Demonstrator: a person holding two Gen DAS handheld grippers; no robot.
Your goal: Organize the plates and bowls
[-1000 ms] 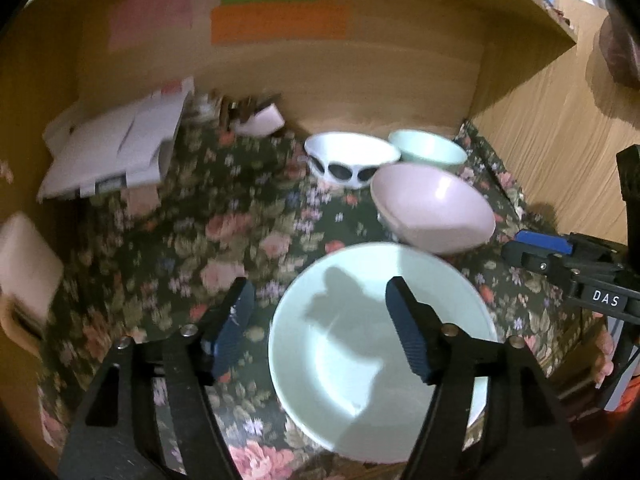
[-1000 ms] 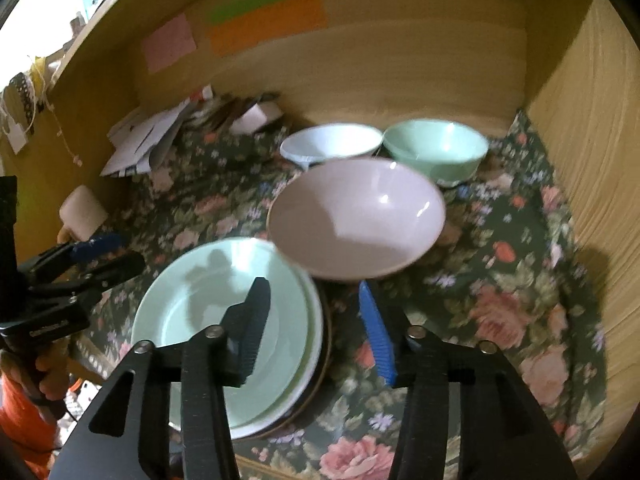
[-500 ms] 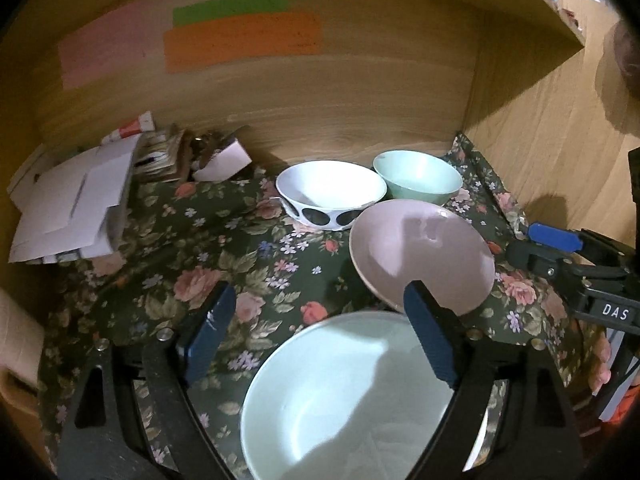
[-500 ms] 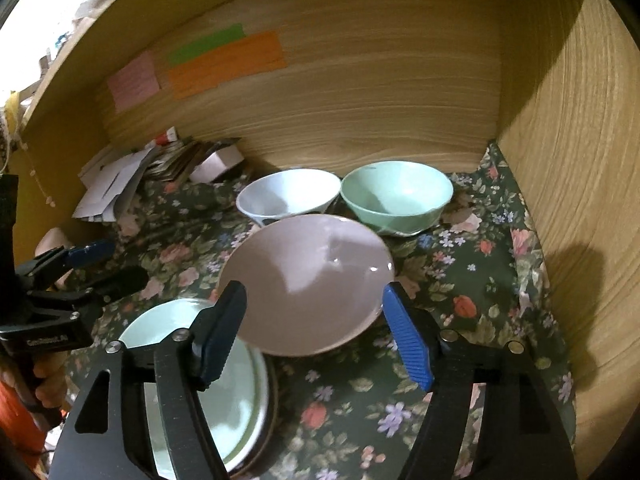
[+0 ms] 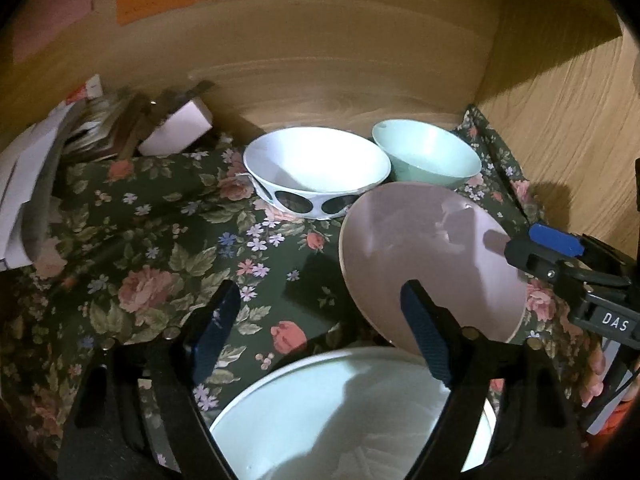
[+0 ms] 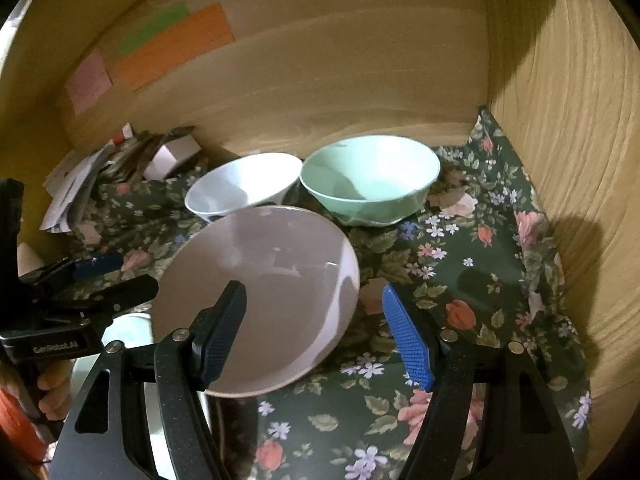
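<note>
While tilted, pink bowl lies between right hand-held gripper fingers, ungripped.

My left gripper points steeply down, jaws closing on nothing; beside it my right gripper slants down, jaws apart, gripping nothing.

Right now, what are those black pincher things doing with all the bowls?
A person is tidying dishes on a flowery cloth inside a wooden cupboard, with a gripper in each hand. The right gripper reaches over a tilted pink bowl, jaws apart, not pinching it. The left gripper hovers above a pale green plate, its jaws closing on nothing. A white bowl and a green bowl sit side by side at the back.
</note>
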